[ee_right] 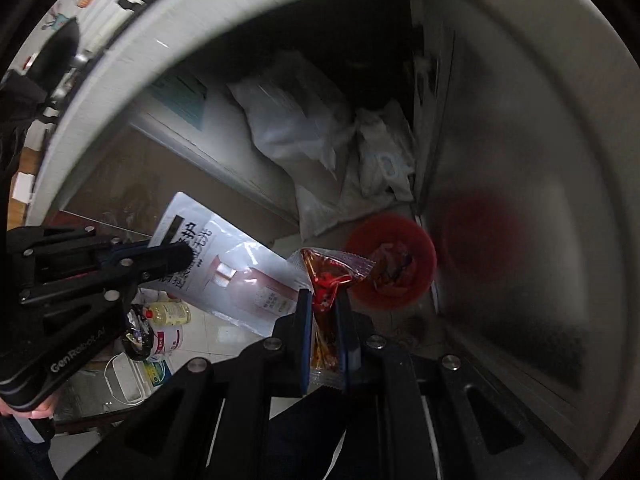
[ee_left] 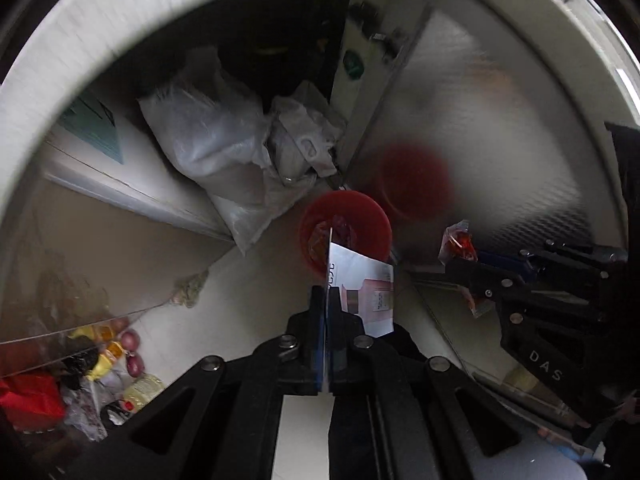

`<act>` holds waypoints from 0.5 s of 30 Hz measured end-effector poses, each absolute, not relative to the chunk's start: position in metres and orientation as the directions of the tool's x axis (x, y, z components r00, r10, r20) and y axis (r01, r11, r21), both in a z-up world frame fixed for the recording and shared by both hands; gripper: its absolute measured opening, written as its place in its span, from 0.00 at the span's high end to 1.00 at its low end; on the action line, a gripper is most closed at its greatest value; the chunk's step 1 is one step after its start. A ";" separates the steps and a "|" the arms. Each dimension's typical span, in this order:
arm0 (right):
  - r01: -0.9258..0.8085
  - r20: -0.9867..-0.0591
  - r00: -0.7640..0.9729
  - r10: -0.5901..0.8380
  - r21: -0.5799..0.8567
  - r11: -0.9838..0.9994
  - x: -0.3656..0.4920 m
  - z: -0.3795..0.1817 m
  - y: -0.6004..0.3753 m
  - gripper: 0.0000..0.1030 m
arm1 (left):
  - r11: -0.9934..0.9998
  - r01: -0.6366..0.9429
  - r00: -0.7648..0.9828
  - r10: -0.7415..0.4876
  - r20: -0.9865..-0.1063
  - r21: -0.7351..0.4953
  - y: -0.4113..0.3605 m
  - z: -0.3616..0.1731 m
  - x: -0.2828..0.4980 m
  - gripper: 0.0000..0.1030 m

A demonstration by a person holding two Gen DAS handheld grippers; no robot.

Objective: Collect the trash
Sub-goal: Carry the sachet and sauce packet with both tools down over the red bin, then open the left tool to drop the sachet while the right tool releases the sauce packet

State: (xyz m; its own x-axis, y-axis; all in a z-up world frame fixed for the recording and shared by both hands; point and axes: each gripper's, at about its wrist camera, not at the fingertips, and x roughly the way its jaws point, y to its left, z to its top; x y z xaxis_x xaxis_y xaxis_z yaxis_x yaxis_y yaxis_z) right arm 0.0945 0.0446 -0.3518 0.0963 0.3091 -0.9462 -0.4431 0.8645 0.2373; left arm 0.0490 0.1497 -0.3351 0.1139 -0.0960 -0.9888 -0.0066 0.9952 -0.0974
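Left gripper clamped on white pouch, right gripper on red wrapper — could miss centre-frame red bin if released off-line.

Red bin, white pouch, red-orange wrapper.

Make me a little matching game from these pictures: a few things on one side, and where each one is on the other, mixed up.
Things:
1. white pouch
2. red wrapper
3. red bin
4. white bags

Places:
A. on the floor, below both grippers
B. clamped in the right gripper
C. piled against the wall behind the bin
D. clamped in the left gripper

Pairs: 1-D, 2-B, 3-A, 4-C
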 end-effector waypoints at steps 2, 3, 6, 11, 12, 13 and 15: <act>-0.444 -0.950 0.095 0.298 0.228 0.867 0.099 -0.374 0.044 0.91 | 0.994 -0.012 0.109 -0.108 -0.988 -0.110 0.150 -0.358 0.053 1.00; -0.443 -0.950 0.103 0.296 0.222 0.869 0.101 -0.385 0.044 0.91 | 0.993 -0.013 0.103 -0.115 -0.988 -0.117 0.149 -0.369 0.056 1.00; -0.426 -0.953 0.117 0.280 0.207 0.881 0.107 -0.412 0.037 0.91 | 0.992 0.001 0.090 -0.129 -0.987 -0.130 0.147 -0.402 0.061 1.00; -0.417 -0.960 0.154 0.236 0.153 0.896 0.112 -0.440 0.030 0.91 | 0.988 0.032 0.076 -0.154 -0.985 -0.152 0.139 -0.451 0.075 1.00; -0.419 -0.962 0.161 0.219 0.135 0.898 0.114 -0.445 0.028 0.91 | 0.987 0.038 0.075 -0.161 -0.984 -0.159 0.137 -0.459 0.078 1.00; -0.414 -0.963 0.161 0.214 0.131 0.901 0.115 -0.448 0.027 0.91 | 0.985 0.037 0.074 -0.173 -0.982 -0.171 0.134 -0.466 0.080 1.00; -0.395 -0.965 0.152 0.213 0.138 0.908 0.117 -0.454 0.019 0.91 | 0.980 0.038 0.074 -0.200 -0.977 -0.198 0.129 -0.479 0.088 0.99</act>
